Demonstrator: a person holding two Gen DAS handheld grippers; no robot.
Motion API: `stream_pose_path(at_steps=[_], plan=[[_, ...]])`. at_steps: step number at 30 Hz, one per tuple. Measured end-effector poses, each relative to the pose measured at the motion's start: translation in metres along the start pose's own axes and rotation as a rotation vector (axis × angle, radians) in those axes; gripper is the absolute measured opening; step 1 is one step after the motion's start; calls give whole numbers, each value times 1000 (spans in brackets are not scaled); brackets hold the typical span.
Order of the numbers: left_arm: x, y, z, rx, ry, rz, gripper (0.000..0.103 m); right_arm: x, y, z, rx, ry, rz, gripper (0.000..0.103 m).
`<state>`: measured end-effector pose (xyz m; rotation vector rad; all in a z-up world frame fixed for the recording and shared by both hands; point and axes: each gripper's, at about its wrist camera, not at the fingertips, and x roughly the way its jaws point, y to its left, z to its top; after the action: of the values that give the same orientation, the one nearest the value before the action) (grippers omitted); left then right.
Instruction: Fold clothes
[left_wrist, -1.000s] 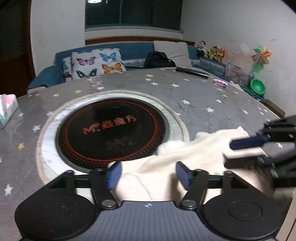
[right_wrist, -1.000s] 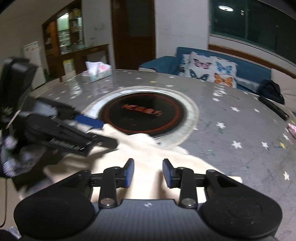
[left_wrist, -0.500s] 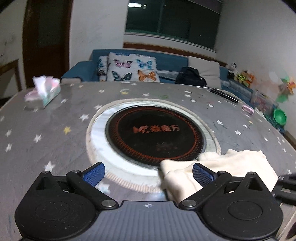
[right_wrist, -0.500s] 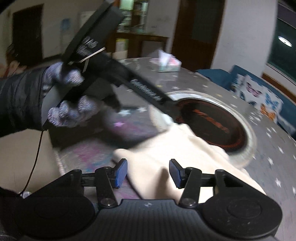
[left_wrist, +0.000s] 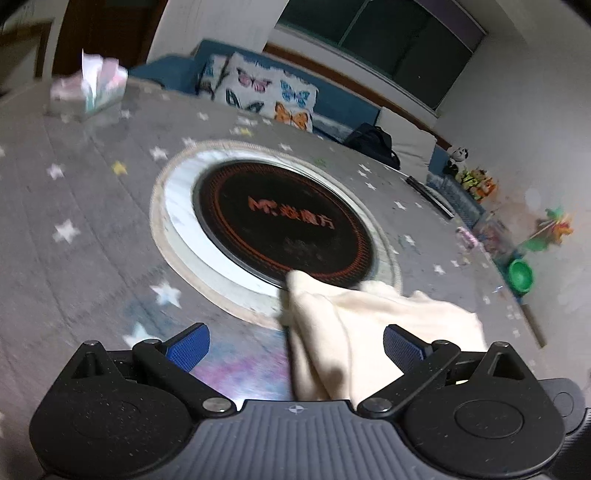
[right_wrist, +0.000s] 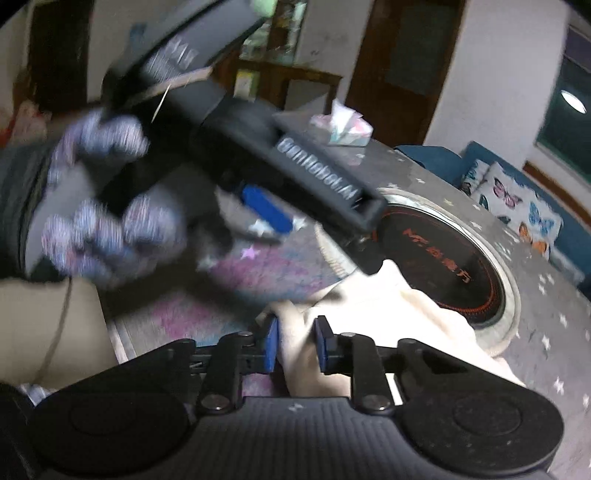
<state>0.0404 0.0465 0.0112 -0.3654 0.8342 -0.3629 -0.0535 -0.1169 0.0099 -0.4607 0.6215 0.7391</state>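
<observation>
A round table (left_wrist: 85, 192) in a grey star-print cover is filling the room, a black hotplate (left_wrist: 284, 225) sitting at its centre. Behind it a blue sofa (left_wrist: 343, 107) is carrying a butterfly cushion (left_wrist: 266, 92) under a dark window (left_wrist: 388, 44). A ceiling lamp (right_wrist: 573, 101) is glowing; white walls (left_wrist: 535, 122) are looking scuffed

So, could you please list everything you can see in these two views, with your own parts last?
cloth: one, cream, crumpled at table edge, partly over cooktop rim
cooktop: one, black with orange lettering, set in table centre
table: one, grey with stars
tissue box: one, pale, far table edge
butterfly cushion: one, white, on blue sofa
green bowl: one, by the wall
left gripper: blue pads, wide open above the table
right gripper: blue pads, closed on cloth
left hand: gloved, holding left gripper
</observation>
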Motion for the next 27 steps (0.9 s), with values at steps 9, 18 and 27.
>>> stream_pose_path(at_steps=[9,18,27], plan=[[23,-7,0,-141,105,-107,85,-33,-30,-3,151,-92,51,16],[36,-14,-7,-105,122,-104,24,-44,-40,-19,222,-110,94,17],[36,-14,-7,-104,119,-103,24,-69,-106,-72,464,-67,-111,17]])
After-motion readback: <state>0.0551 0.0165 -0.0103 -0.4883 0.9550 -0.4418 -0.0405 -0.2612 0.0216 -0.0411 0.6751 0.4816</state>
